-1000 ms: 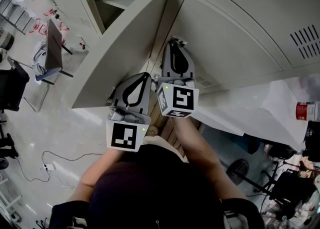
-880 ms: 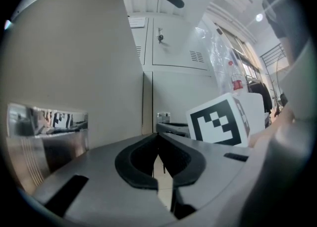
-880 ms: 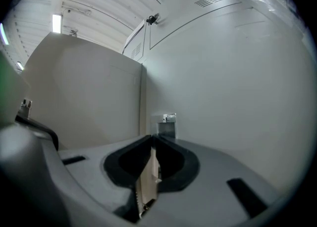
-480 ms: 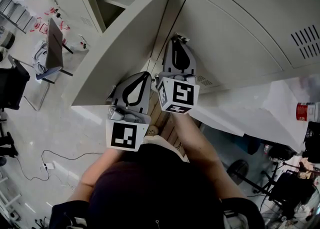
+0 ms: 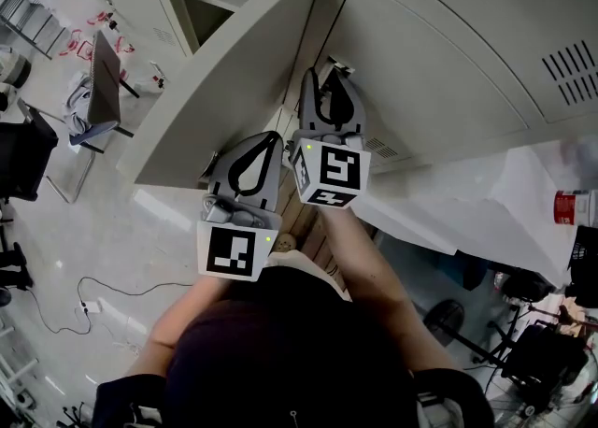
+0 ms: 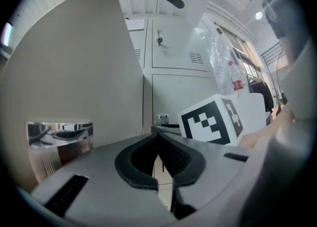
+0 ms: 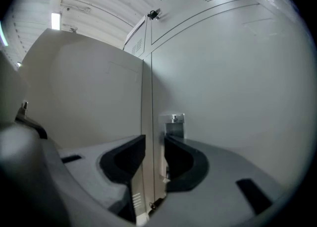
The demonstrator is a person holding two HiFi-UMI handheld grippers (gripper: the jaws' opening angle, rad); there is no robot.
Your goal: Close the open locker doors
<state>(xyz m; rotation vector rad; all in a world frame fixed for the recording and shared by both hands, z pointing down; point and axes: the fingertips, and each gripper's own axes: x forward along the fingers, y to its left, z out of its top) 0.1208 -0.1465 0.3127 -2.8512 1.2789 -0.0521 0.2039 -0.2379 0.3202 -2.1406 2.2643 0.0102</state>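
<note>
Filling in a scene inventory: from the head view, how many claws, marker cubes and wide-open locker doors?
Claws: 2, left claw, right claw (jaws just opened, door edge between them)
Marker cubes: 2
Wide-open locker door: 1
Total: 5

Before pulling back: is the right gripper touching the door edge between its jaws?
Cannot tell. Right gripper view: the right gripper, jaws just opened, straddles the door edge; one pad hides any gap.

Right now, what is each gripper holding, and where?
Nothing. Right gripper: jaws just opened, locker door edge between them. Left gripper: shut, empty.
</note>
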